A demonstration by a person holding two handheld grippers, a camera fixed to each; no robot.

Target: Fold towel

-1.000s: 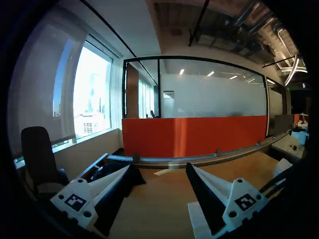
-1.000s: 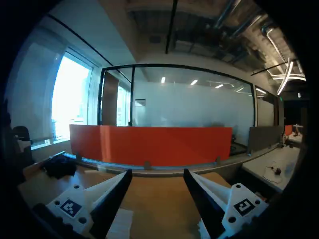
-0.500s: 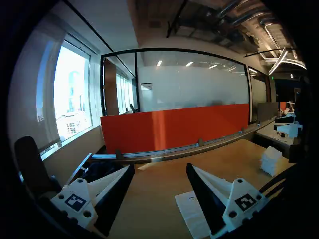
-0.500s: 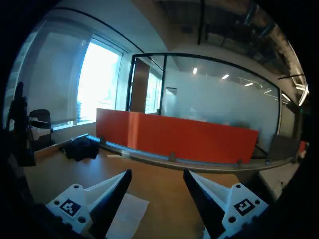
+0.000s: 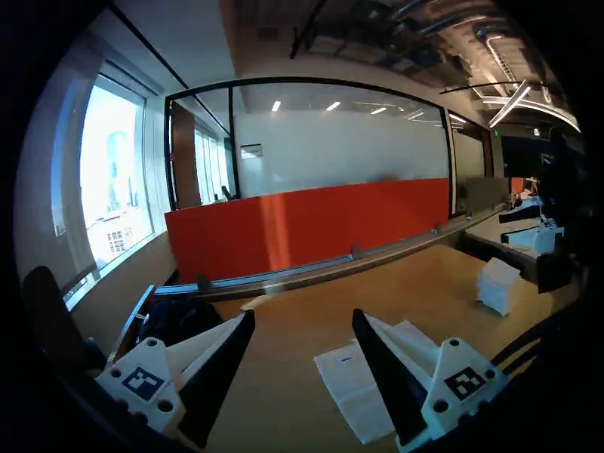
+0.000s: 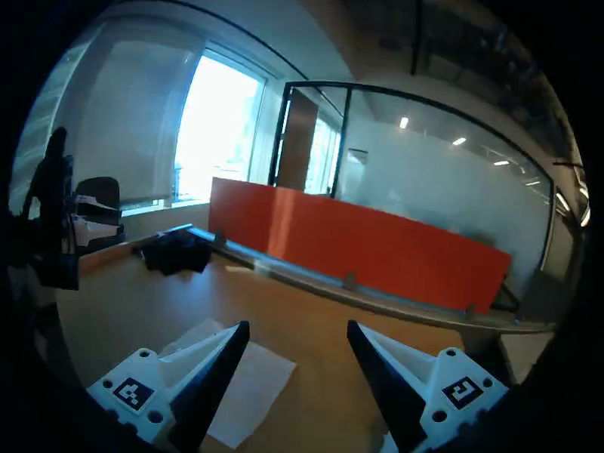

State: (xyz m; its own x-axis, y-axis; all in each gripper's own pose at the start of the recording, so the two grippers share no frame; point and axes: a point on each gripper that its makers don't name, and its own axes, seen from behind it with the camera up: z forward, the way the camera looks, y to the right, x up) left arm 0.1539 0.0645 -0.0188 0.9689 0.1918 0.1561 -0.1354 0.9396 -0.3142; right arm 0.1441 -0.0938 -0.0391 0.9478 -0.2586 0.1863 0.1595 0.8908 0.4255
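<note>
At the bottom of each view, the left gripper (image 5: pixel 302 313) and right gripper (image 6: pixel 298 325) are seen with fingers spread wide and nothing held. Just beyond, the towel (image 5: pixel 343 385) is laid flat on the table (image 5: pixel 302 355), at lower centre-right in the left gripper view. Being so thin, its edge could be missed and merely pushed, bunching the cloth. Farther right, a white stack (image 5: pixel 498 285) could be grabbed by mistake.

Towel (image 5: pixel 349 377) flat on table (image 5: pixel 302 340); stack (image 5: pixel 498 285) farther right, bundle (image 5: pixel 177 321) far left, divider (image 5: pixel 302 226) behind.
</note>
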